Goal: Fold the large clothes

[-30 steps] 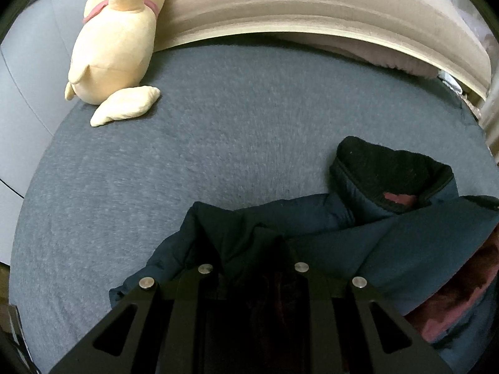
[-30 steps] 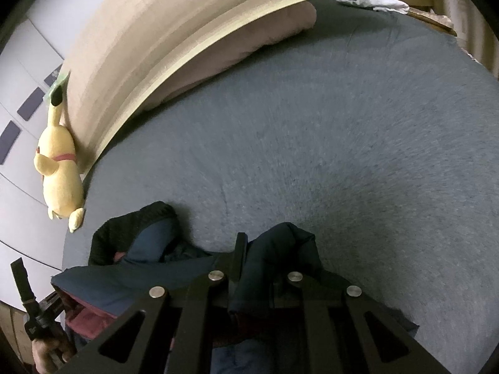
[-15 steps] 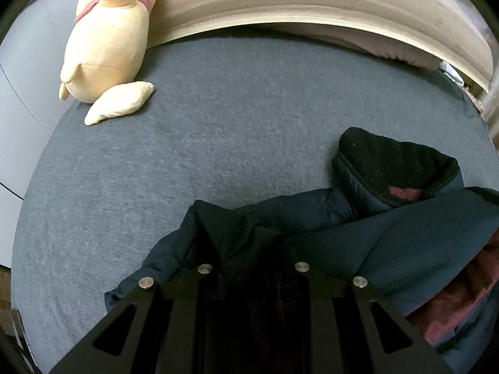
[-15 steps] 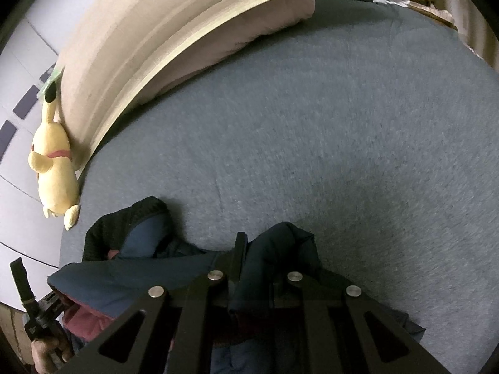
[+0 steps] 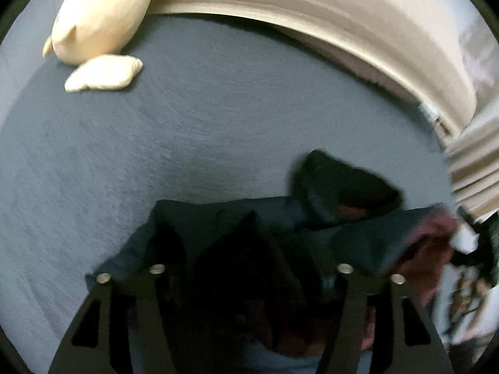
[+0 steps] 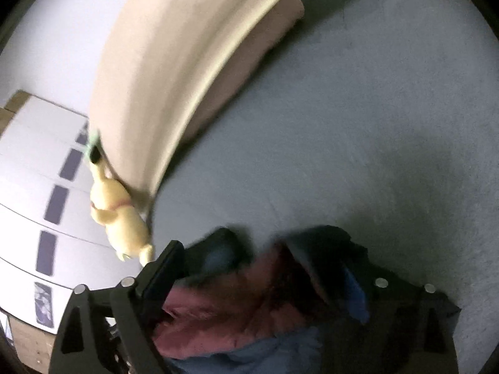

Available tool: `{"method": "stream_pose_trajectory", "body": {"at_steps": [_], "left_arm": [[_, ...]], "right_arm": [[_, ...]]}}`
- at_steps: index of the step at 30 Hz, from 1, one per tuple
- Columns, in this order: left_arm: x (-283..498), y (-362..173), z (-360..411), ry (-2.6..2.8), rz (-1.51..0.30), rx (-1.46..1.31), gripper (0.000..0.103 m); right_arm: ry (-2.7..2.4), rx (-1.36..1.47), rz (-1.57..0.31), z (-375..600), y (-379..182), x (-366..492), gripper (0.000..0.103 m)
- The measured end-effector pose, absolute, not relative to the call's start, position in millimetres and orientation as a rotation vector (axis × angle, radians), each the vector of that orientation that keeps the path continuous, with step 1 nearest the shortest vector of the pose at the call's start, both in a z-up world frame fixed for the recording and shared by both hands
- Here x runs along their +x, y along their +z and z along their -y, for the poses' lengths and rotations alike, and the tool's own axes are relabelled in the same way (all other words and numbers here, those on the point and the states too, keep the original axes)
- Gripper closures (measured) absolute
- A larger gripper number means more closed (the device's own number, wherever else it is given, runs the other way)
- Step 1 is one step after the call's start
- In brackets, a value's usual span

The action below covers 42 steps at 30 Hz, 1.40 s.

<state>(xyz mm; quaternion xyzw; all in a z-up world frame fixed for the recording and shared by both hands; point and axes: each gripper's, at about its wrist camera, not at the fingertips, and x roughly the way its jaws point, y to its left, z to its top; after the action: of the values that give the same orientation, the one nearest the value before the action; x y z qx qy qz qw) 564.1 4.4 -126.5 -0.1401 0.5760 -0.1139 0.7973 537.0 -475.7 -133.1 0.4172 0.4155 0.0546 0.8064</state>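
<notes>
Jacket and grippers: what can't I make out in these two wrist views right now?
- Left gripper fingertips: left wrist view, buried in dark jacket folds; grip unclear.
- Right gripper: right wrist view, maroon lining fills the gap; motion blur hides contact.
- Jacket's lower part: cut off by both bottom edges.
- Plush toy head: cropped at left view's top.

jacket [image 5: 358, 233] on bed [image 5: 218, 124] | plush toy [image 5: 103, 21] far-left, against headboard [image 5: 312, 9]
</notes>
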Motion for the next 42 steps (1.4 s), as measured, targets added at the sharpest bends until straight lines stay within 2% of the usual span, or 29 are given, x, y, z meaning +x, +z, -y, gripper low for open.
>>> {"method": "stream_pose_trajectory", "body": {"at_steps": [6,8,10,13,17,25,26,27,28,31,33,39,42], "left_arm": [[563.2,-81.3,-47.8,-0.292,-1.097,-0.582,0.038],[556.7,-62.5,-53.1,-0.293,-0.997,-0.536,0.037],[548.1,-52.5,-50.3,-0.277,-0.919,-0.409,0.029],[538.4,-64.3,-38.8,-0.299,-0.895,-0.236,0.029],[536.6,-109.8,-14.8,-0.353,-0.974,-0.044,0.029],[552.8,-138.8,-3.0,-0.364,-0.994,-0.034,0.029],[555.9,-140.6,-0.8,-0.352,-0.996,-0.018,0.029],[559.1,-141.7,-0.7,-0.342,-0.993,-0.001,0.034],[562.0,-143.3,2.9,-0.317,-0.997,0.026,0.047],[565.7,-150.9,7.1,-0.290,-1.032,0.019,0.054],[565.6,-154.8,10.1,-0.274,-1.037,0.034,0.054],[564.5,-159.3,16.2,-0.240,-1.042,0.060,0.052],[563.7,-150.8,13.9,-0.209,-1.008,0.051,0.052]], "right_arm": [[0.144,0.885,-0.779,487.8,-100.5,523.8,0.010],[0.147,0.860,-0.759,490.5,-91.0,516.7,0.010],[0.139,0.805,-0.745,494.0,-85.0,510.6,0.010],[0.129,0.720,-0.766,498.3,-86.9,507.6,0.010],[0.136,0.607,-0.866,493.9,-113.2,508.8,0.010],[0.177,0.498,-0.965,485.1,-146.9,536.3,0.011],[0.175,0.499,-0.972,485.4,-149.9,540.2,0.016],[0.175,0.499,-0.980,486.0,-153.4,544.4,0.039],[0.174,0.496,-0.990,484.1,-156.7,550.2,0.068],[0.157,0.445,-1.021,475.8,-162.2,557.8,0.086],[0.131,0.405,-1.036,469.1,-164.1,564.0,0.091],[0.071,0.402,-1.060,467.4,-176.7,571.1,0.092],[0.040,0.424,-1.029,465.5,-166.8,568.5,0.079]]}}
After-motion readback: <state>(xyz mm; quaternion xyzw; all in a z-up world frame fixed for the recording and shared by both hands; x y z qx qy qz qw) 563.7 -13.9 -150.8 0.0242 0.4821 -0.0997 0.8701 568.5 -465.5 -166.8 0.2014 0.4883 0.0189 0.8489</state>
